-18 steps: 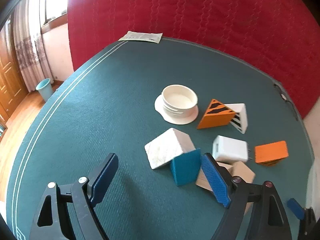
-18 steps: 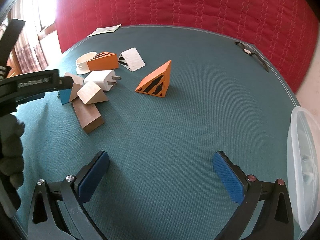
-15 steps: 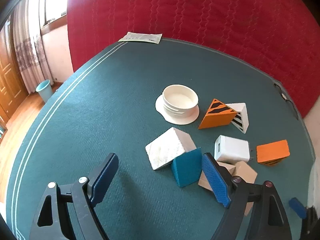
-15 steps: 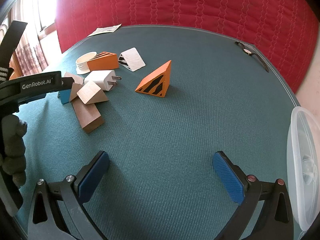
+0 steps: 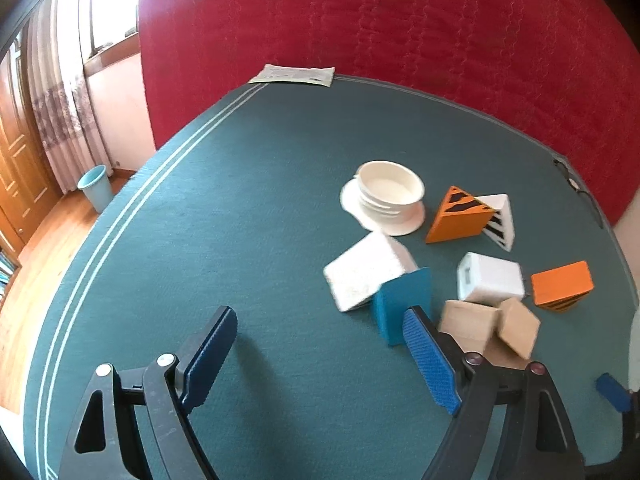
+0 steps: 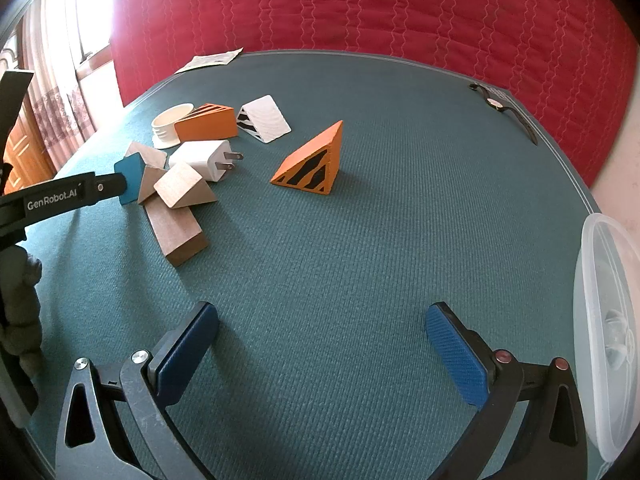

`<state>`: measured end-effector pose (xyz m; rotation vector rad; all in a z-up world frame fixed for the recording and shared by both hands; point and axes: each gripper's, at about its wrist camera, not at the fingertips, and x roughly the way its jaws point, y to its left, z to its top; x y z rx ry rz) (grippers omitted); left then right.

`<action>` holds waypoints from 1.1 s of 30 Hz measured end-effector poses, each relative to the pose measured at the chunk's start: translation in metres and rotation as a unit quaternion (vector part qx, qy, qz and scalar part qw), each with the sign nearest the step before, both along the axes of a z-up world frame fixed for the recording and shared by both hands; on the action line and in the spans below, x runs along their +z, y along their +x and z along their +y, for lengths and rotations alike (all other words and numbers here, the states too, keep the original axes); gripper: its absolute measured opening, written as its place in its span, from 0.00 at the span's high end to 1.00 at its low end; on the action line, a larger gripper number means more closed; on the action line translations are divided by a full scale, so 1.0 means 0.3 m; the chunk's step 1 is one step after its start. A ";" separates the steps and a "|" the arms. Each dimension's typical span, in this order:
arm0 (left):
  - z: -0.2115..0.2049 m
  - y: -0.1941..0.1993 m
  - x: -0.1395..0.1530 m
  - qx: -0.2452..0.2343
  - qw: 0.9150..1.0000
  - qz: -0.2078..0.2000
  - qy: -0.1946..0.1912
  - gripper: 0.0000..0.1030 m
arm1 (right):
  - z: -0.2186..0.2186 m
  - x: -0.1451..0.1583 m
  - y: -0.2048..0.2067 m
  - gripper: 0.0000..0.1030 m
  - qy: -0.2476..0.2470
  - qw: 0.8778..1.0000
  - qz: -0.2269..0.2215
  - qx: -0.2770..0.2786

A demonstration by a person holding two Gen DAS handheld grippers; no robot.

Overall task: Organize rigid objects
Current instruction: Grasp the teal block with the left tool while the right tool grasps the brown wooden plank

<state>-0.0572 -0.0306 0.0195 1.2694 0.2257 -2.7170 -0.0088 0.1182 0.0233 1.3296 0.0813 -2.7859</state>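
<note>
Left claw [image 5: 320,354] shifted left; blocks [image 5: 404,304] now rightward.

table cloth [image 6: 360,240]: teal, pale edge lines
backdrop [image 6: 360,8]: red, wavy quilting
near wedge [image 6: 310,164]: orange, black stripes
far wedge [image 6: 264,118]: white, black stripes
charger [image 6: 200,159]: white
block [image 5: 402,304]: blue
pads [image 6: 456,358]: blue

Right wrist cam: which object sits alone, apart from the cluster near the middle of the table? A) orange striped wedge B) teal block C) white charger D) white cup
A: the orange striped wedge stands by itself on the green table, clear of the pile.
</note>
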 end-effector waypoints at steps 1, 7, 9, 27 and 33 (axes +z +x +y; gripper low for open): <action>0.009 -0.003 0.002 -0.002 1.000 0.000 0.002 0.15 | -0.001 0.000 0.001 0.00 0.000 1.000 0.000 0.000; 0.053 -0.047 0.017 0.000 1.000 0.004 0.008 0.15 | 0.003 -0.001 -0.002 0.00 0.000 1.000 0.000 0.001; 0.054 -0.054 0.010 0.006 1.000 0.003 0.003 0.19 | 0.004 -0.001 -0.003 0.00 0.000 1.000 0.000 0.001; 0.001 0.034 -0.007 -0.047 0.999 0.020 0.017 0.69 | 0.011 -0.003 0.001 0.00 -0.001 1.000 0.001 0.002; -0.002 0.064 -0.005 -0.081 0.996 0.023 0.017 0.69 | 0.014 0.003 0.001 0.00 -0.018 1.000 0.007 0.005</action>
